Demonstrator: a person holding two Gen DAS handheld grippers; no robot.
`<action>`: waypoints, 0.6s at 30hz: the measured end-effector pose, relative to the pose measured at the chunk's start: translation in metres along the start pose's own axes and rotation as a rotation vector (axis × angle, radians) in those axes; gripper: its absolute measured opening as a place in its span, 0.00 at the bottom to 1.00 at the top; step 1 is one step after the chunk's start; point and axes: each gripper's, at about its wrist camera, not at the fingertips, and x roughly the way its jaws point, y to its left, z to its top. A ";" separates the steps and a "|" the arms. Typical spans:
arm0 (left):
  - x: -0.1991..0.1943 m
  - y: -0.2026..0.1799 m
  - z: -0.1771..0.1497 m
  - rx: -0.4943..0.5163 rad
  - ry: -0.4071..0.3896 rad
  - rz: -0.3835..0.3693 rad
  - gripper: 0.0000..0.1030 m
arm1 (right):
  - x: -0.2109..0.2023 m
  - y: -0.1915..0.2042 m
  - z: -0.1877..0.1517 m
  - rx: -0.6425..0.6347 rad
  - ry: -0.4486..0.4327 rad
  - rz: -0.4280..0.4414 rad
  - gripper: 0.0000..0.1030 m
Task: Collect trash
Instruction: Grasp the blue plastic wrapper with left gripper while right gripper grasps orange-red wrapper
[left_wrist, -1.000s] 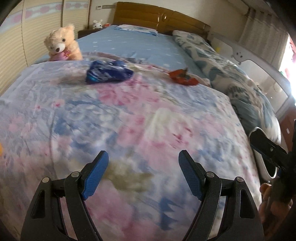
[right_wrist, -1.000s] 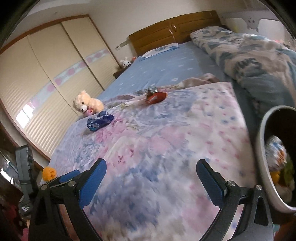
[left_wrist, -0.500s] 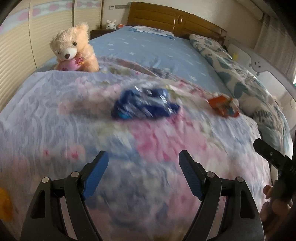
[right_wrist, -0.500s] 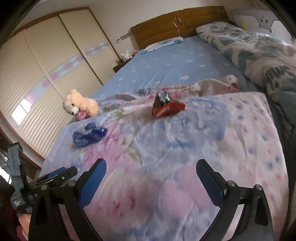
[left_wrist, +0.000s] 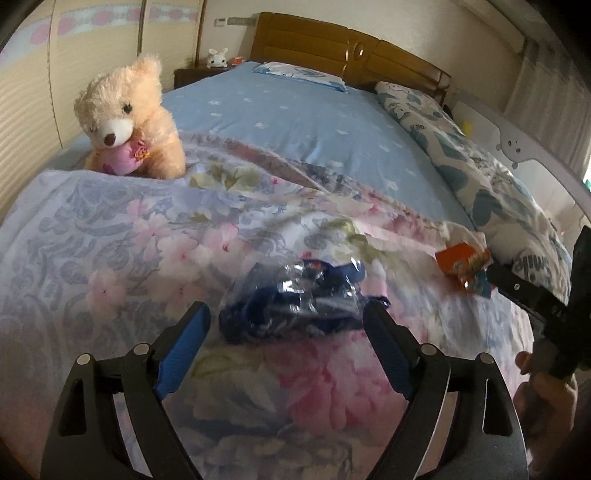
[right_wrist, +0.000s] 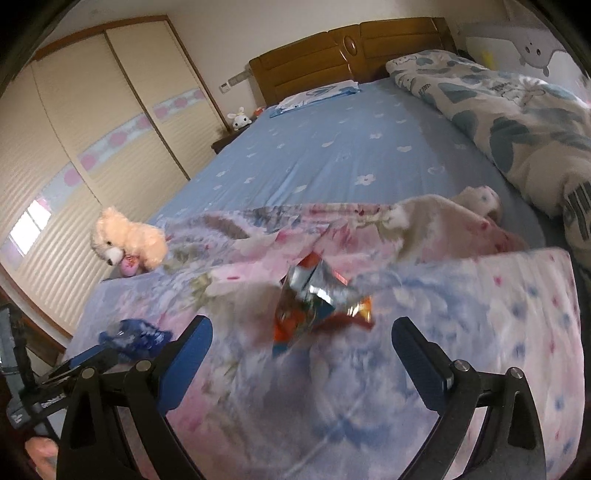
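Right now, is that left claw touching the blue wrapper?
Cannot tell. In the left wrist view the left gripper is open astride the blue wrapper, but motion blur hides whether the fingertips touch it.

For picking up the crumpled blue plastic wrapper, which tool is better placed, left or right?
Left. The open left tool already brackets the crumpled blue plastic wrapper on the floral quilt. The open right tool faces the orange foil snack packet instead.
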 end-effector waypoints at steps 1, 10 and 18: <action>0.004 0.001 0.001 -0.012 0.007 -0.008 0.84 | 0.004 0.000 0.002 -0.005 -0.001 -0.007 0.96; 0.020 -0.014 -0.003 0.044 0.006 0.047 0.75 | 0.027 0.008 -0.001 -0.083 0.067 -0.064 0.62; 0.021 -0.024 -0.017 0.087 0.061 -0.011 0.00 | 0.017 0.009 -0.013 -0.101 0.080 -0.043 0.24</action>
